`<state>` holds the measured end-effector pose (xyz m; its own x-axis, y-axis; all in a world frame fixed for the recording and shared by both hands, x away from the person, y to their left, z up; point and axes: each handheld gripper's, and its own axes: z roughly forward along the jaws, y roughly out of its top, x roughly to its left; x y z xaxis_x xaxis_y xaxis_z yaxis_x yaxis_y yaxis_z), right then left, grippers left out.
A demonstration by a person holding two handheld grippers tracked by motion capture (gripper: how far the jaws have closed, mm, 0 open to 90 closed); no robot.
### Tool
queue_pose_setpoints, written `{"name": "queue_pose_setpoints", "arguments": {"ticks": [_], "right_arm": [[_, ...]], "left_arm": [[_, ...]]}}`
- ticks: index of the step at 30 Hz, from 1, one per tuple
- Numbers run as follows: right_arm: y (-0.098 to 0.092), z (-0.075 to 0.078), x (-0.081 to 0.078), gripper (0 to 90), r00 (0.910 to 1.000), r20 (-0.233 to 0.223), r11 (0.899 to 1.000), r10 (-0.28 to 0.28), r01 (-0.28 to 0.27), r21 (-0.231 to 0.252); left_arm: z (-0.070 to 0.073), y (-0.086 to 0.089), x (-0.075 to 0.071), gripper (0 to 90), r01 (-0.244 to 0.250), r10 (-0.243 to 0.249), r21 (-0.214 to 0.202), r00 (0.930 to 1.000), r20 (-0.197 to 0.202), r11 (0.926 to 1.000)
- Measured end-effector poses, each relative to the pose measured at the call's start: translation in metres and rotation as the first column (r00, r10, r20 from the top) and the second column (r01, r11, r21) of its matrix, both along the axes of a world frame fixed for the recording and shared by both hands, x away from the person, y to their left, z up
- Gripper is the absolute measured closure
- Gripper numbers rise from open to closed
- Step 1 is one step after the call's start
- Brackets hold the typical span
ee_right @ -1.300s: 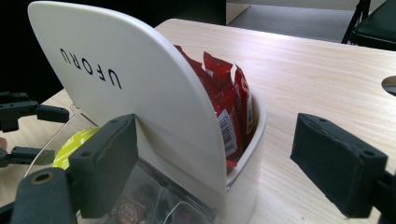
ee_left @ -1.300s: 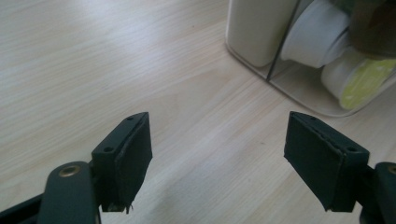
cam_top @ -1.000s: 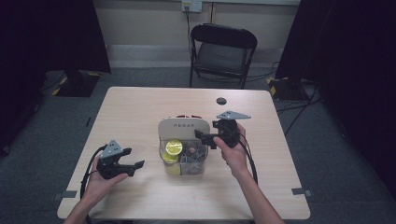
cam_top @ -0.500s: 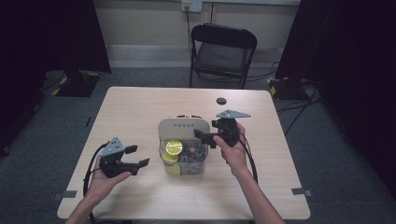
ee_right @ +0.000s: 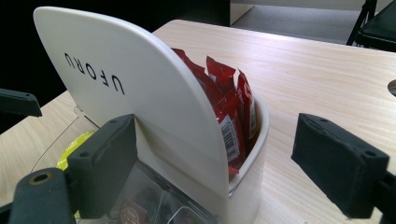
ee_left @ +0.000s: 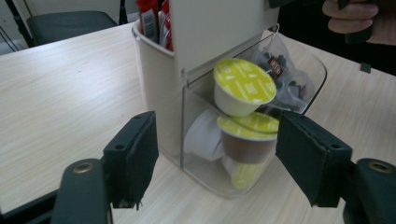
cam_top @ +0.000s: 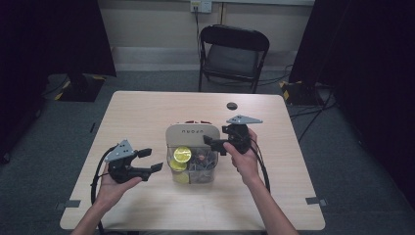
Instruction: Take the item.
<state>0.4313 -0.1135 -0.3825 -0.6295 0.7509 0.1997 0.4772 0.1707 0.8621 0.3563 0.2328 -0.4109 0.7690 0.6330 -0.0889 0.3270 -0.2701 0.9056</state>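
A white holder [cam_top: 192, 134] marked UFORU stands mid-table. Its clear front bins [ee_left: 308, 70] hold yellow-lidded capsules [ee_left: 245, 84] and dark tea bags [ee_left: 275, 65]; red sachets [ee_right: 229, 93] stand in its back pocket. My left gripper [cam_top: 152, 160] hovers left of the holder, pointing at the capsules. Its jaws have just been closing but stand open, with nothing between them. My right gripper [cam_top: 213, 144] is at the holder's right side, open. One of its jaws is in front of the white panel [ee_right: 140, 88] and the other over bare table, neither pressing.
A small black round object [cam_top: 231, 105] lies on the table's far side. A black folding chair [cam_top: 234, 54] stands beyond the far edge. Cables trail from both grippers toward the near edge. The light wooden table [cam_top: 137, 112] is bare to the left and right of the holder.
My left gripper has risen a little and edged toward the holder, and its jaws stand narrower than before. The right hand has kept still.
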Motion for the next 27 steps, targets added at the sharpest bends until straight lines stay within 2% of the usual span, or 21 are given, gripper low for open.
{"name": "queue_pose_setpoints", "arguments": {"ticks": [1, 4, 10, 13, 15, 20, 22, 23, 27], "right_arm": [[0.000, 0.000, 0.000, 13.4, 1.0000, -0.001, 1.000, 0.001, -0.001, 0.001], [-0.001, 0.000, 0.001, 13.3, 1.0000, -0.003, 1.000, 0.003, -0.003, 0.005], [-0.001, -0.001, 0.001, 13.3, 1.0000, -0.008, 1.000, 0.003, -0.003, 0.011], [-0.001, -0.001, 0.001, 13.3, 1.0000, -0.006, 1.000, 0.004, -0.003, 0.009], [-0.001, 0.000, 0.001, 13.3, 1.0000, -0.007, 1.000, 0.003, -0.003, 0.006], [-0.002, 0.000, 0.000, 13.3, 1.0000, -0.007, 1.000, 0.001, -0.001, 0.004], [-0.002, 0.000, 0.000, 13.3, 1.0000, -0.008, 1.000, 0.000, 0.000, 0.005], [-0.002, 0.000, 0.000, 13.3, 1.0000, -0.006, 1.000, -0.003, 0.003, 0.003], [-0.003, 0.000, 0.000, 13.4, 0.9999, -0.008, 1.000, -0.007, 0.007, 0.006]], "left_arm": [[0.002, -0.002, 0.001, 31.1, 0.000, 0.000, -0.014, 1.0000, -0.002, 0.9999], [0.007, -0.011, 0.005, 33.5, 0.016, -0.016, -0.013, 0.9999, 0.005, 0.9998], [0.015, -0.031, 0.015, 35.5, 0.084, -0.083, -0.026, 0.9964, 0.014, 0.9961], [0.015, -0.039, 0.019, 37.6, 0.087, -0.086, -0.037, 0.9962, 0.005, 0.9956], [0.017, -0.047, 0.023, 37.5, 0.099, -0.099, -0.017, 0.9951, -0.003, 0.9950], [0.018, -0.054, 0.028, 36.7, 0.108, -0.108, -0.013, 0.9941, -0.011, 0.9941], [0.016, -0.056, 0.029, 36.7, 0.110, -0.110, -0.011, 0.9937, -0.020, 0.9939], [0.014, -0.058, 0.030, 36.6, 0.105, -0.105, 0.013, 0.9940, -0.031, 0.9944], [0.008, -0.059, 0.030, 33.7, 0.096, -0.095, 0.024, 0.9949, -0.035, 0.9951]]}}
